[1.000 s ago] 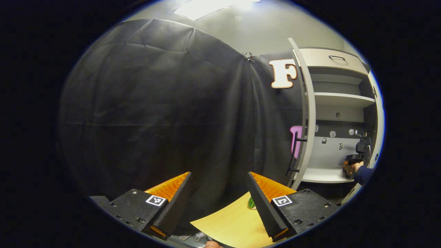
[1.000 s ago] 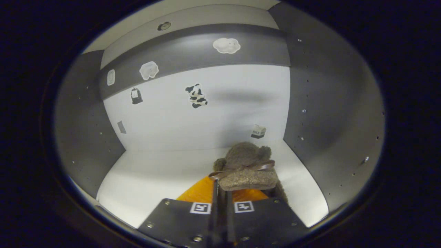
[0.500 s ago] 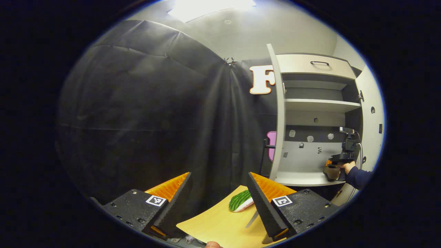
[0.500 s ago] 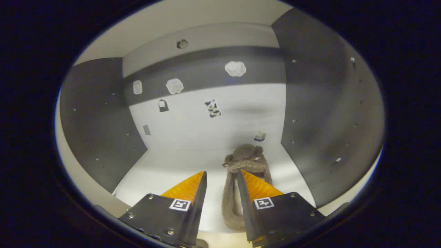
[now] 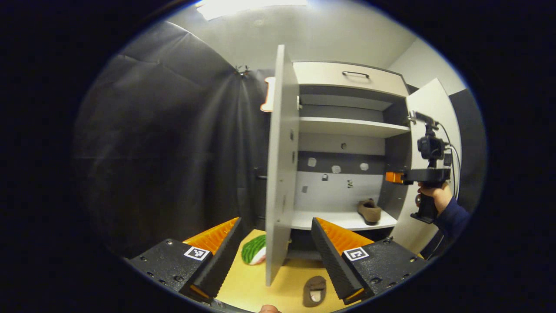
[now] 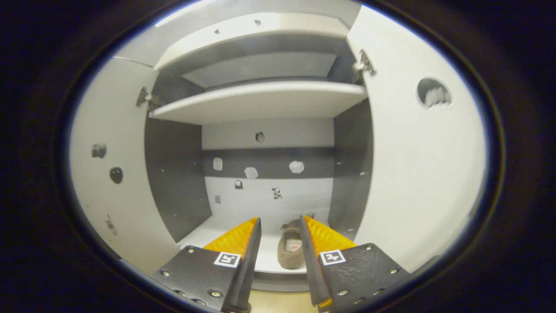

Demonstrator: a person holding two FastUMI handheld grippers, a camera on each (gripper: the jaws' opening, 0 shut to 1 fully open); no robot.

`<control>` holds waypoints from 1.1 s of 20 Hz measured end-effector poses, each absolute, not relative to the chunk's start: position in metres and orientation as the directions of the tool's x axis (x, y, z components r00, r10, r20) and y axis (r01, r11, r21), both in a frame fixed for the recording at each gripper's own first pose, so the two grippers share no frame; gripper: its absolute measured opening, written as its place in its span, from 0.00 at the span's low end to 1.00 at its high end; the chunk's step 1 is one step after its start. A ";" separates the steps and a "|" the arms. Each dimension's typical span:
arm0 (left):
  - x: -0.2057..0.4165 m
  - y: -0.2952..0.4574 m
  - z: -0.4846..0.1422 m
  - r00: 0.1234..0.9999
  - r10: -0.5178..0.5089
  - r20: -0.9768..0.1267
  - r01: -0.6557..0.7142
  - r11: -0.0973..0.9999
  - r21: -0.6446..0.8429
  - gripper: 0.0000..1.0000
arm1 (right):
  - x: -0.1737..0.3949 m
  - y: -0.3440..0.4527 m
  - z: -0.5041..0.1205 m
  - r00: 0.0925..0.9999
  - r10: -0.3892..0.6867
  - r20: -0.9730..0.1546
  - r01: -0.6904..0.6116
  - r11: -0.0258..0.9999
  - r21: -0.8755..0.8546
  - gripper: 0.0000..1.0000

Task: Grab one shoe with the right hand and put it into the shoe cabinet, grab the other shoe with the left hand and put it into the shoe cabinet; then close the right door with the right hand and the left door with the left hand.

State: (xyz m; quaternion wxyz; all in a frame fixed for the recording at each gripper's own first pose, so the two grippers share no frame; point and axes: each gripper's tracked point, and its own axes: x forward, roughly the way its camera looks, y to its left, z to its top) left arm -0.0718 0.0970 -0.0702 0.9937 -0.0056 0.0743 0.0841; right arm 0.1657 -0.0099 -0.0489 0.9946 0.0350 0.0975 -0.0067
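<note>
1. Shoe cabinet as landmark: stands with both doors swung open, left door edge-on in the left gripper view, right door angled outward at the far side.
2. Brown shoe inside the cabinet: rests on the bottom shelf, toward the right wall of that compartment; in the right gripper view, same shoe seen heel-first on the white shelf.
3. Second brown shoe outside the cabinet: lies on the wooden worktop below and in front of the cabinet's open front, opening upward.
4. Right tongs: parted, holding nothing, hovering in front of the cabinet's lower compartment, clear of the shoe on the shelf; from the left gripper view, same tongs held by a hand in a dark sleeve, just in front of the right door.
5. Left tongs: wide apart, gripping nothing, above the worktop in front of the cabinet, with the left door's lower edge between the two fingers in view.
6. Green-and-white striped object: on the worktop just left of the left door's bottom edge.
7. Cabinet interior: upper shelf above the shoe compartment, small stickers across the back wall, drawer with a dark handle on top.
</note>
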 end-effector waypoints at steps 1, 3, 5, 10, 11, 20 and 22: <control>-0.068 0.087 -0.081 0.976 0.134 -0.172 -0.137 0.990 -0.006 0.93 | 0.149 -0.011 -0.033 0.986 -0.004 -0.170 0.013 0.999 0.053 0.50; -0.058 0.068 -0.109 0.970 0.080 -0.231 -0.087 0.996 -0.019 0.94 | 0.120 -0.011 -0.003 0.992 0.009 -0.128 -0.004 0.999 0.043 0.52; -0.051 0.055 -0.141 0.954 0.035 -0.299 -0.044 0.999 -0.024 0.94 | 0.096 -0.013 0.022 0.996 0.016 -0.093 -0.011 0.999 0.047 0.52; -0.041 0.032 -0.234 0.890 -0.043 -0.455 0.037 0.999 -0.024 0.97 | 0.047 -0.034 0.064 1.000 -0.016 -0.024 0.017 0.999 0.044 0.52; -0.040 0.029 -0.252 0.870 -0.054 -0.490 0.050 0.999 -0.020 0.97 | 0.041 -0.037 0.069 1.000 -0.023 -0.016 0.023 0.999 0.040 0.52; -0.047 0.032 -0.424 0.590 -0.102 -0.801 0.096 0.994 -0.056 0.98 | -0.010 -0.072 0.103 0.994 -0.108 0.035 0.106 0.994 0.037 0.52; -0.051 0.035 -0.441 0.527 -0.119 -0.842 0.094 0.992 -0.082 0.98 | -0.018 -0.084 0.106 0.990 -0.134 0.042 0.133 0.991 0.030 0.55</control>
